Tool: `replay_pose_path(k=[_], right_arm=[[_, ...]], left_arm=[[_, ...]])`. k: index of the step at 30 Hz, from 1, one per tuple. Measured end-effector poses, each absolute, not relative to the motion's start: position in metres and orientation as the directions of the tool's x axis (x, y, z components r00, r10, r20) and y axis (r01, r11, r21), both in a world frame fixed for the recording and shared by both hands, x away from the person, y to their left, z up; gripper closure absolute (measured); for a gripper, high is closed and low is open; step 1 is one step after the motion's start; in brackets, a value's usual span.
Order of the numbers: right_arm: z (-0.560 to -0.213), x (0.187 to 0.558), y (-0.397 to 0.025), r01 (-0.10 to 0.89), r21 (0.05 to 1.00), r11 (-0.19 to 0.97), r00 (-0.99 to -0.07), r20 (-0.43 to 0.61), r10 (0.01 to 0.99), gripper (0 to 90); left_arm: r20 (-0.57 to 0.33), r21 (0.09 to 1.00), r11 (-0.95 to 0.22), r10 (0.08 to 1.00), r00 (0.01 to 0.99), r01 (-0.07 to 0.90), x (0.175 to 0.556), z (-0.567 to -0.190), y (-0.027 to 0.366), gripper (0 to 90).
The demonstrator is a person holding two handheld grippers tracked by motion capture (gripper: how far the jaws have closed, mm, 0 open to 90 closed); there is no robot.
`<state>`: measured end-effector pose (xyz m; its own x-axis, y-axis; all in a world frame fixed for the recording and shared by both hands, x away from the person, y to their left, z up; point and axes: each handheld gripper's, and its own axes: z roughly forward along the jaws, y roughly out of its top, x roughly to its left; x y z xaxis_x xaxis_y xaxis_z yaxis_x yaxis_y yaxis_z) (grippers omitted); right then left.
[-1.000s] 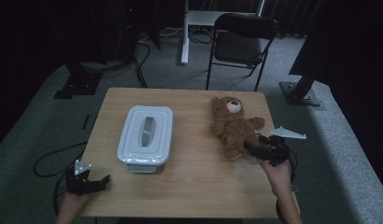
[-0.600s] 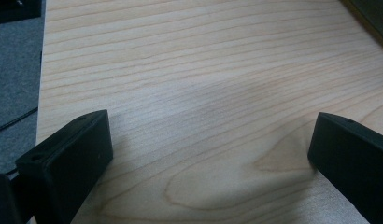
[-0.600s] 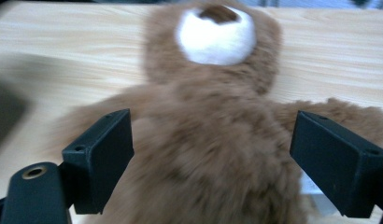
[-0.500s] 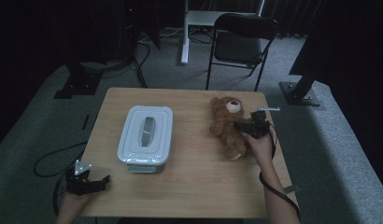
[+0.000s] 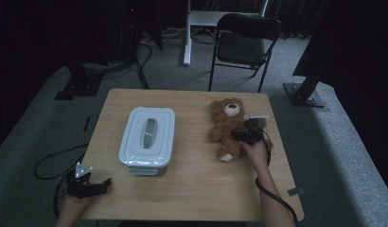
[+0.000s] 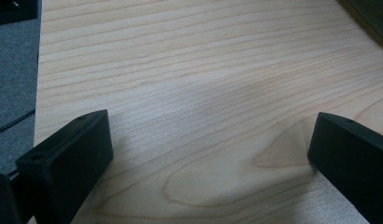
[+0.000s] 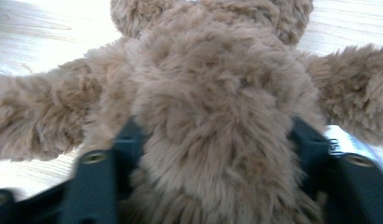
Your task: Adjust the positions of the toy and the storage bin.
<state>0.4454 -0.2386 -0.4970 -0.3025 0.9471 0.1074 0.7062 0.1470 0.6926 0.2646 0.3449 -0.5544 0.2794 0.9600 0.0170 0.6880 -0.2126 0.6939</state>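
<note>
A brown teddy bear (image 5: pixel 227 124) lies on its back on the right half of the wooden table (image 5: pixel 192 194). My right gripper (image 5: pixel 240 135) sits over its lower body. In the right gripper view the bear's furry torso (image 7: pixel 213 107) fills the gap of that gripper (image 7: pixel 213 186), with one black jaw on each side, spread wide and touching the fur. My left gripper (image 5: pixel 104 182) rests at the table's front left corner. Its jaws stand far apart over bare wood (image 6: pixel 208 154), with nothing between them.
A white lidded container (image 5: pixel 147 135) with a grey handle stands left of centre. A white tag (image 7: pixel 341 144) pokes out beside the bear. A dark folding chair (image 5: pixel 244 42) stands behind the table on grey carpet, and cables trail on the floor at the left.
My right gripper has moved from the table's right edge onto the bear and then slid down to straddle its body. The left gripper has stayed put.
</note>
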Motion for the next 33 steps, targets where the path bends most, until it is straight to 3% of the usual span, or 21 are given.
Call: replay_pose_path(k=[2, 5, 7, 12, 17, 20, 25, 27, 28, 29, 32, 33], right_arm=[[-0.493, 0.445, -0.241, 0.695, 0.704, 0.146, -0.310, 0.110, 0.944, 55.2], [-0.482, 0.446, -0.247, 0.679, 0.727, 0.097, -0.277, 0.132, 0.952, 67.4], [-0.476, 0.449, -0.250, 0.675, 0.735, 0.059, -0.241, 0.144, 0.960, 69.6], [-0.457, 0.455, -0.253, 0.627, 0.778, 0.046, -0.151, 0.063, 0.987, 70.4], [-0.448, 0.475, -0.260, 0.647, 0.761, 0.043, -0.075, 0.007, 0.997, 69.2], [-0.472, 0.489, -0.258, 0.719, 0.693, 0.054, -0.065, -0.011, 0.998, 64.8], [-0.481, 0.484, -0.262, 0.693, 0.721, 0.009, -0.062, 0.047, 0.997, 43.7], [-0.479, 0.484, -0.263, 0.694, 0.720, 0.000, -0.059, 0.057, 0.997, 43.7], [-0.479, 0.484, -0.263, 0.694, 0.720, 0.000, -0.059, 0.057, 0.997, 37.8], [-0.472, 0.484, -0.269, 0.711, 0.703, -0.013, -0.067, 0.086, 0.994, 19.8], [-0.466, 0.480, -0.273, 0.697, 0.716, -0.027, -0.072, 0.108, 0.992, 16.8], [-0.458, 0.473, -0.275, 0.671, 0.741, -0.025, -0.107, 0.130, 0.986, 10.8]], left_arm=[[0.017, 0.694, -0.211, 0.960, 0.278, 0.688, 0.265, -0.554, 0.345, 0.7], [0.016, 0.694, -0.211, 0.961, 0.278, 0.688, 0.265, -0.554, 0.345, 0.7], [0.016, 0.694, -0.211, 0.961, 0.277, 0.688, 0.265, -0.554, 0.345, 0.7], [0.016, 0.694, -0.211, 0.960, 0.279, 0.688, 0.265, -0.554, 0.345, 0.7], [0.016, 0.694, -0.212, 0.960, 0.280, 0.688, 0.265, -0.554, 0.345, 0.7], [0.016, 0.694, -0.214, 0.959, 0.283, 0.687, 0.266, -0.554, 0.345, 0.7], [0.016, 0.693, -0.230, 0.952, 0.305, 0.683, 0.266, -0.554, 0.345, 0.7], [0.016, 0.693, -0.230, 0.952, 0.305, 0.683, 0.266, -0.554, 0.345, 0.7], [0.015, 0.694, -0.235, 0.950, 0.312, 0.681, 0.267, -0.554, 0.346, 0.7], [0.014, 0.695, -0.230, 0.951, 0.308, 0.682, 0.268, -0.554, 0.346, 0.7], [0.017, 0.693, -0.236, 0.950, 0.312, 0.681, 0.268, -0.554, 0.346, 0.7], [0.039, 0.691, -0.264, 0.943, 0.330, 0.673, 0.267, -0.553, 0.345, 0.7]])
